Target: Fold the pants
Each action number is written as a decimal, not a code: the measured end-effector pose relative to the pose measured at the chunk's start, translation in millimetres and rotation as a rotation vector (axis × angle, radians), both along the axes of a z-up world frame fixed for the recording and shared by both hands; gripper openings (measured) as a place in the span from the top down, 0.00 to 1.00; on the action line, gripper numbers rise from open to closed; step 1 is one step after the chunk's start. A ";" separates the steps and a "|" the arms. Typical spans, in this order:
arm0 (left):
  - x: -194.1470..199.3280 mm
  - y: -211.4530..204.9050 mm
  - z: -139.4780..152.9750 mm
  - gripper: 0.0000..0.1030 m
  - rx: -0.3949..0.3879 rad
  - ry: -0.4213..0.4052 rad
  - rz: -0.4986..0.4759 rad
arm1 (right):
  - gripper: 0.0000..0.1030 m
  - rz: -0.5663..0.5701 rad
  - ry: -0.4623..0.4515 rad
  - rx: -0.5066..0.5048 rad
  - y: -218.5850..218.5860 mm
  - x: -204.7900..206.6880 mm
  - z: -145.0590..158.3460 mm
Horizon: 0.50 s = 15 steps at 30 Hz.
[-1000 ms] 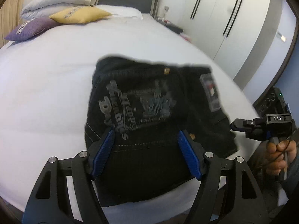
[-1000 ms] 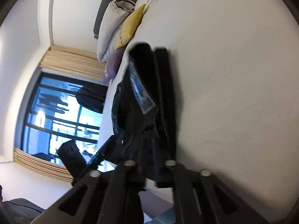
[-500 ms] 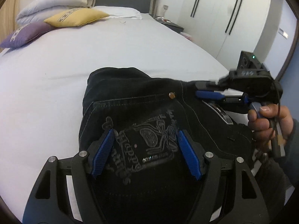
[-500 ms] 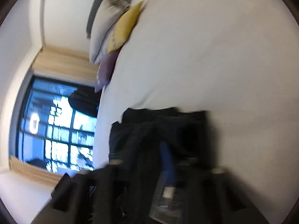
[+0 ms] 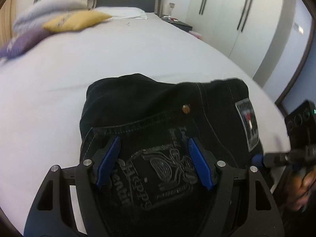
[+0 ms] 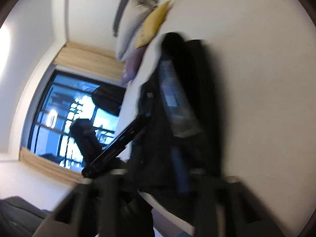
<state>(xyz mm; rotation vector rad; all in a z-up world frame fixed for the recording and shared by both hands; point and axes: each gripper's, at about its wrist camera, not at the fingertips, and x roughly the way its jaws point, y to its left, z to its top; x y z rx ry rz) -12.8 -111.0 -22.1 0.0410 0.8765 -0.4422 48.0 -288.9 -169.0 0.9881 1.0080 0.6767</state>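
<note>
Left wrist view: we see the black pants point(image 5: 158, 130), folded into a compact bundle, lying on the white bed point(image 5: 98, 63) near its foot edge, toward the corner on the wardrobe side. The upper face of the bundle shows a back pocket with grey embroidered lettering, a metal rivet point(image 5: 186, 108) and a rectangular waistband label point(image 5: 247, 126). The left gripper point(image 5: 154, 158) stands with its blue-padded fingers point(image 5: 107, 162) spread wide, one on each side of the embroidered pocket; we cannot tell whether the pads press on the cloth. At the right border, the right gripper point(image 5: 256, 159) meets the bundle's edge just below the label, its blue tip against the cloth; the frame is blurred there.

Right wrist view: we see the pants point(image 6: 177, 118) edge-on, heavily blurred. A blue finger point(image 6: 180, 169) lies against the dark cloth, but whether the right gripper is closed on it we cannot tell.

Background: a yellow pillow point(image 5: 77, 20), a purple pillow point(image 5: 21, 41) and a rolled grey duvet point(image 5: 59, 4) lie at the head of the bed; white wardrobe doors point(image 5: 227, 9) stand along one side, and a window point(image 6: 69, 122) on the other.
</note>
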 end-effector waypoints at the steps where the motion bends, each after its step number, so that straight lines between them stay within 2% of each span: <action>1: -1.1 0.4 4.4 0.32 -0.007 0.007 0.003 | 0.79 -0.005 0.008 0.007 -5.8 0.3 0.9; 2: -3.4 3.9 12.8 0.32 -0.037 0.005 0.006 | 0.69 -0.008 0.007 -0.032 -7.9 1.5 7.3; 3: -6.7 8.3 19.6 0.32 -0.058 -0.007 0.012 | 0.53 -0.008 -0.007 -0.074 -19.5 -5.5 16.9; 4: -9.7 14.6 27.4 0.32 -0.066 -0.025 0.028 | 0.41 -0.016 -0.030 -0.091 -24.6 -5.9 27.6; 5: -11.6 21.5 33.2 0.32 -0.068 -0.034 0.046 | 0.20 -0.044 -0.039 -0.122 -31.8 -8.2 37.7; 6: -11.5 32.5 37.0 0.31 -0.078 -0.028 0.071 | 0.14 -0.073 -0.041 -0.157 -39.3 -8.4 45.2; 8: -8.8 59.0 39.0 0.27 -0.111 0.007 0.125 | 0.14 -0.087 -0.057 -0.173 -50.0 -9.2 53.7; 11: -2.2 92.6 34.3 0.26 -0.129 0.076 0.184 | 0.14 -0.090 -0.020 -0.169 -45.3 2.1 50.4; 15: 8.1 117.7 17.1 0.26 -0.171 0.198 0.191 | 0.14 -0.065 0.052 -0.179 -57.0 3.9 27.3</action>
